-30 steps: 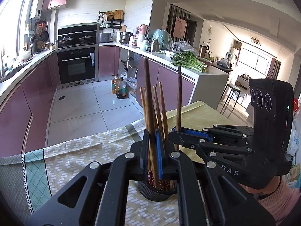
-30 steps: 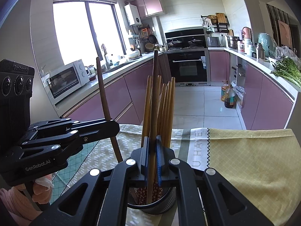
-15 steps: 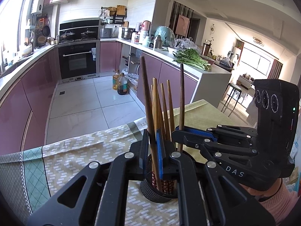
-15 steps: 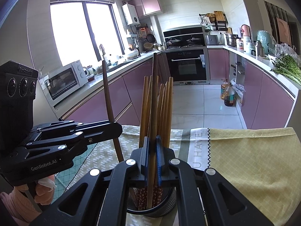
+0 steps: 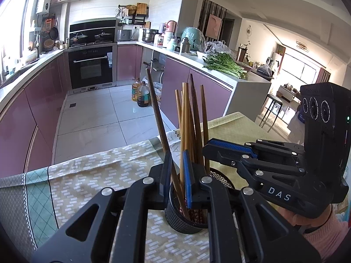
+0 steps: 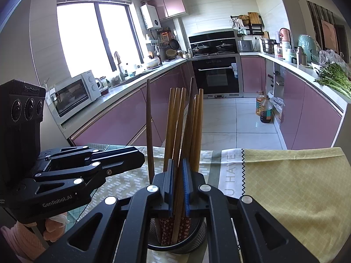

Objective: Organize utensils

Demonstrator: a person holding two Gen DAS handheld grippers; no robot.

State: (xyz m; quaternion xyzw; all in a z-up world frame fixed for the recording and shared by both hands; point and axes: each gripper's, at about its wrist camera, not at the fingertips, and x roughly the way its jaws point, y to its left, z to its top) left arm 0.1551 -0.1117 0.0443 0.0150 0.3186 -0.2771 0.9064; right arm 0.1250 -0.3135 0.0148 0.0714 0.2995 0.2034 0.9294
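Note:
A black mesh holder (image 5: 186, 215) stands on the tablecloth with several wooden chopsticks (image 5: 193, 122) upright in it; it also shows in the right wrist view (image 6: 177, 239). My left gripper (image 5: 177, 175) has its jaws slightly parted around a dark chopstick (image 5: 156, 114) that leans left with its tip down in the holder. My right gripper (image 6: 177, 186) has its jaws slightly parted with a dark chopstick (image 6: 186, 135) standing loose between them in the holder. The right gripper shows at the right in the left view (image 5: 210, 149). The left gripper shows at the left in the right view (image 6: 140, 159).
The table carries a patterned cloth, green-white on the left (image 5: 92, 175) and yellow on the right (image 6: 296, 186). Beyond the table edge lie a tiled floor, purple cabinets, an oven (image 5: 91, 65) and oil bottles (image 5: 142, 96).
Both grippers have lowered their chopsticks into the holder. Both pairs of jaws have eased apart, and the chopsticks now stand in the holder with the rest.

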